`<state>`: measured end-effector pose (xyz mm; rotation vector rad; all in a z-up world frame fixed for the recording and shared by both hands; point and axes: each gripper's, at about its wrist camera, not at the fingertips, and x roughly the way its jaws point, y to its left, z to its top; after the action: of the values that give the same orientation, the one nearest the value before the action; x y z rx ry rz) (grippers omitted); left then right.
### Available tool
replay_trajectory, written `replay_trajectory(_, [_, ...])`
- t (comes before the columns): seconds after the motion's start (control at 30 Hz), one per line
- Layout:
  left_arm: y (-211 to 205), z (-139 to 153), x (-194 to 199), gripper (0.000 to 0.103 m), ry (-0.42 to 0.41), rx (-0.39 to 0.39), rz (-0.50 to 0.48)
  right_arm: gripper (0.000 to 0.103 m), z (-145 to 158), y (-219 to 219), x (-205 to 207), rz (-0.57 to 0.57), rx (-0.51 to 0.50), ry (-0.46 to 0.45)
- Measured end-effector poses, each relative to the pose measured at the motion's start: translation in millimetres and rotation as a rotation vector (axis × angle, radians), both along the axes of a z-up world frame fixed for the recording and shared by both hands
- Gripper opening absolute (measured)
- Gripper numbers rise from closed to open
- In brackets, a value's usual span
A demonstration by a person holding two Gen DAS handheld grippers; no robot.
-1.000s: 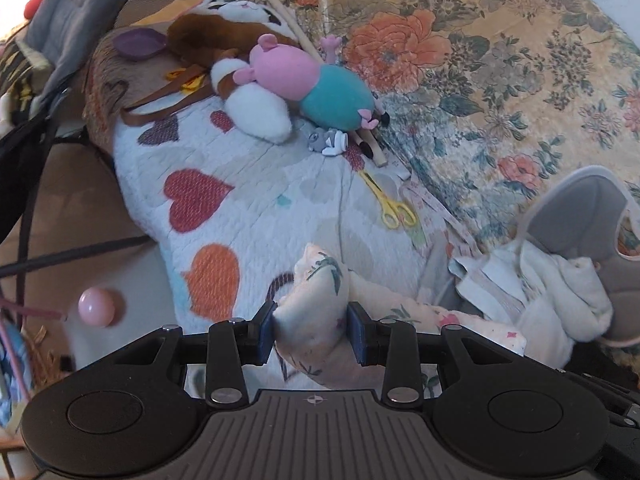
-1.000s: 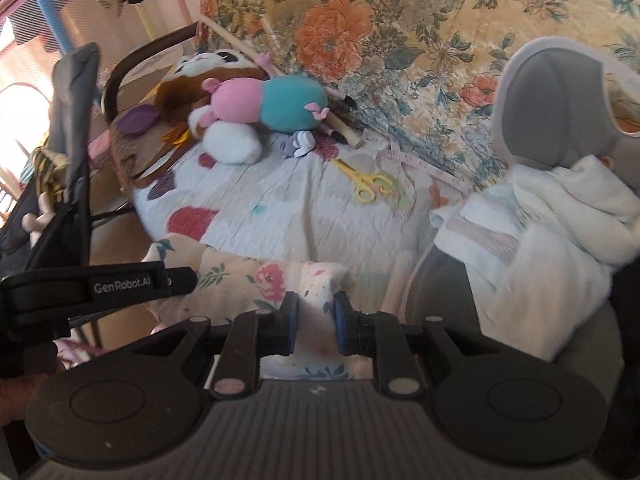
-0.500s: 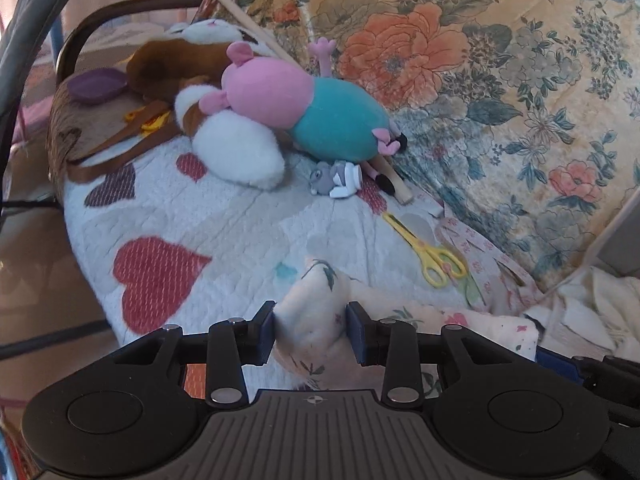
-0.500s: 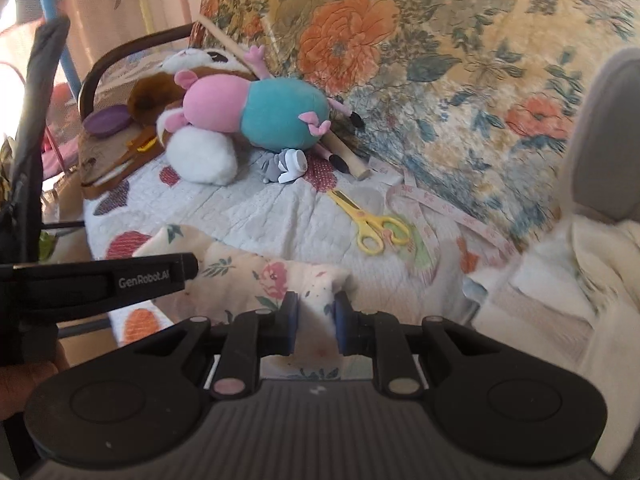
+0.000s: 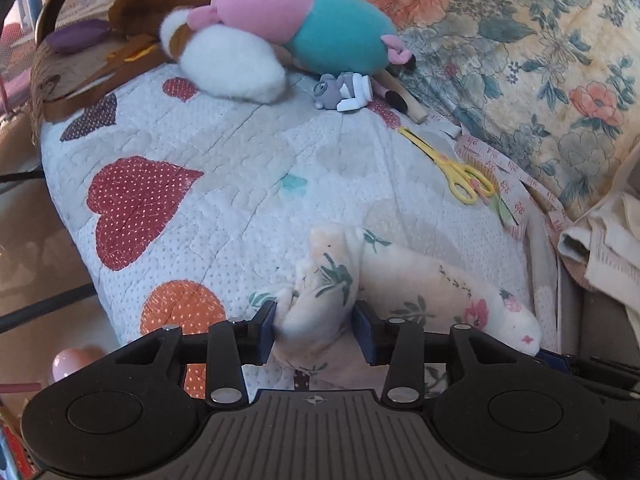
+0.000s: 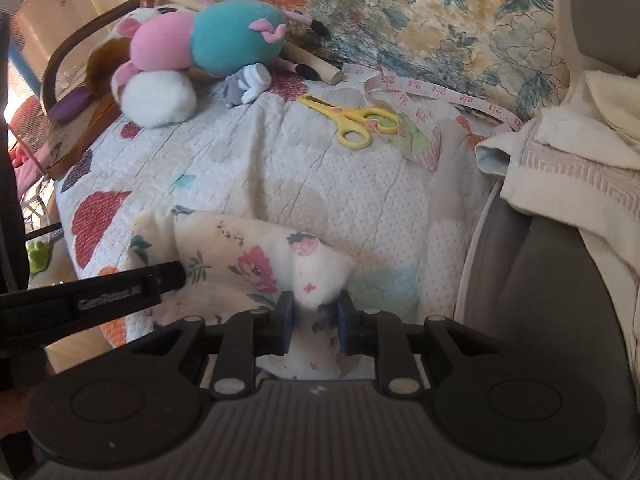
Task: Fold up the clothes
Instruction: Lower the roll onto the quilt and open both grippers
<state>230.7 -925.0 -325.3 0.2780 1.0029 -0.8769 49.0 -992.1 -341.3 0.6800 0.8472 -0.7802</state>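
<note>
Your left gripper (image 5: pixel 316 330) has just been widening its jaws; 1 bunched corner of the floral garment (image 5: pixel 404 276) sits between them, barely touched. Your right gripper (image 6: pixel 315 320) pinches the other corner. The garment lies stretched across the quilt (image 5: pixel 248 184) between both.

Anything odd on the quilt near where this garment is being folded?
Yes: yellow scissors and a loose measuring tape lie on the heart quilt, beyond the floral garment; both could snag the fabric.
</note>
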Motion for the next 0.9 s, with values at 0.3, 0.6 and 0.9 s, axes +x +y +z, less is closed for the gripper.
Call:
replay_trajectory(0.3, [3.8,7.6,8.9,0.062,0.021,-0.013,0.041,0.043,9.1,-13.5,-7.0,-0.053,0.031,-0.023])
replay_trajectory(0.6, [-0.9,23.2,6.2,0.062,-0.016,0.05,0.028,0.043,28.6,-9.5,-8.4,-0.081,-0.028,0.018])
replay_trajectory(0.9, [0.4,37.5,-3.0,0.062,-0.04,0.1,-0.025,0.043,44.2,-2.2,-18.0,-0.087,-0.067,0.053])
